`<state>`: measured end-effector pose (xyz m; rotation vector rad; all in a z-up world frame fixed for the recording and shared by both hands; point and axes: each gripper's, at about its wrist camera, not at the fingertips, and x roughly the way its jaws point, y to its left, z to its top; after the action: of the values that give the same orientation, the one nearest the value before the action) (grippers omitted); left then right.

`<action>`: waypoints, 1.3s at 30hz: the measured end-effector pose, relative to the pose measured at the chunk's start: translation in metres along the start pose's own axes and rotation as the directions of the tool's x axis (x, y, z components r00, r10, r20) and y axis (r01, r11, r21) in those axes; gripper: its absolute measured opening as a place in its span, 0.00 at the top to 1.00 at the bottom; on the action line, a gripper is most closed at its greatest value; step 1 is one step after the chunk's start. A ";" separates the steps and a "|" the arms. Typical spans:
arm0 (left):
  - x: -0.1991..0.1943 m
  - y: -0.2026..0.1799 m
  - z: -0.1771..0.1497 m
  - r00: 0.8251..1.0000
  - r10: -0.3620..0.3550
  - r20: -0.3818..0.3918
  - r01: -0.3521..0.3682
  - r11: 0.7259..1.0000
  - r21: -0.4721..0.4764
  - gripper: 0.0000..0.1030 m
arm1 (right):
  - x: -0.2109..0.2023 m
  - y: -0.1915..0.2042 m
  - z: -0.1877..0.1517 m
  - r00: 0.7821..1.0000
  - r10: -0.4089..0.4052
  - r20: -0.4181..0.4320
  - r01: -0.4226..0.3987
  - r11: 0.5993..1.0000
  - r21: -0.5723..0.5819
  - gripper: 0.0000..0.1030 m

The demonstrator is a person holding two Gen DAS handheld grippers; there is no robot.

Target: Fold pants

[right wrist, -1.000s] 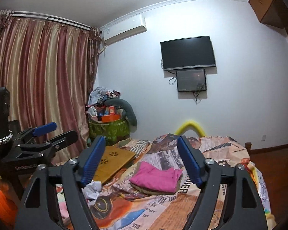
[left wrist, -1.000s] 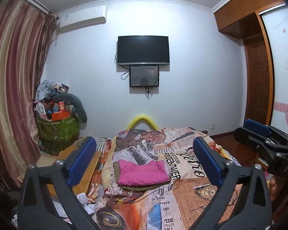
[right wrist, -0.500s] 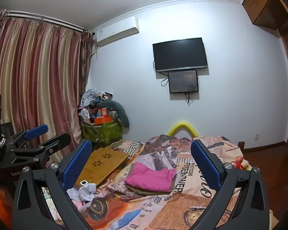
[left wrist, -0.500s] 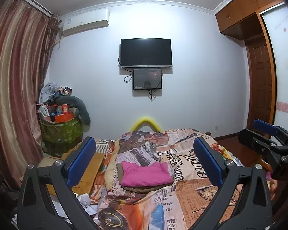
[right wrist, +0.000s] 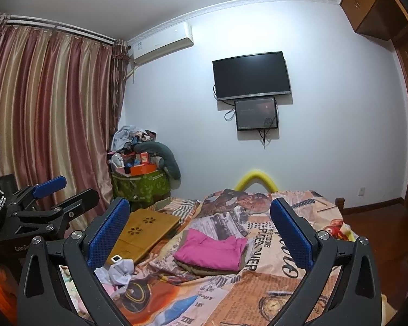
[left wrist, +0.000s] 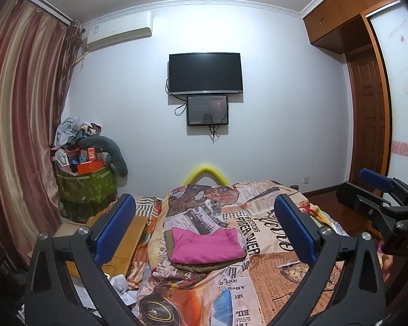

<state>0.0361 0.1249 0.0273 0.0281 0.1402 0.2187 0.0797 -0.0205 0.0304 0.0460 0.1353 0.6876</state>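
Note:
A folded pink pair of pants (left wrist: 206, 247) (right wrist: 212, 250) lies on top of a folded olive garment (left wrist: 195, 266) (right wrist: 204, 270), in the middle of a bed covered with a newspaper-print spread (left wrist: 272, 279) (right wrist: 258, 285). My left gripper (left wrist: 204, 201) is open, held level well short of the stack, with nothing between its blue pads. My right gripper (right wrist: 200, 202) is also open wide and empty, and stands just as far back. Each gripper shows at the edge of the other's view: the right gripper (left wrist: 372, 190) and the left gripper (right wrist: 54, 198).
A wooden lap desk (right wrist: 144, 228) lies on the bed's left side, with crumpled white cloth (right wrist: 119, 269) in front of it. A green hamper piled with clutter (left wrist: 87, 187) stands by the curtain. A yellow foam arch (left wrist: 205, 172) marks the bed's far end.
The right gripper's jaws have spread wider than a second ago. The left gripper and the stacked clothes have not moved.

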 end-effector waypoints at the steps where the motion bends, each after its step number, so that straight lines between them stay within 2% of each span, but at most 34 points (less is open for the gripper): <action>1: 0.000 0.000 0.000 1.000 -0.002 -0.001 0.002 1.000 0.001 0.00 | -0.001 -0.001 0.001 1.000 0.002 0.001 -0.002 1.000 0.004 0.00; 24: 0.013 0.000 -0.003 0.999 -0.045 -0.032 0.045 0.999 -0.003 0.00 | -0.003 -0.009 0.001 1.000 -0.013 0.000 0.013 1.000 0.023 0.00; 39: 0.016 0.001 -0.005 0.994 -0.098 -0.051 0.097 0.995 -0.031 0.00 | -0.004 -0.008 0.001 1.000 -0.017 -0.001 0.017 0.999 0.027 0.00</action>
<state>0.0502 0.1294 0.0202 -0.0125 0.1898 0.1240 0.0820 -0.0295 0.0307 0.0703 0.1457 0.6691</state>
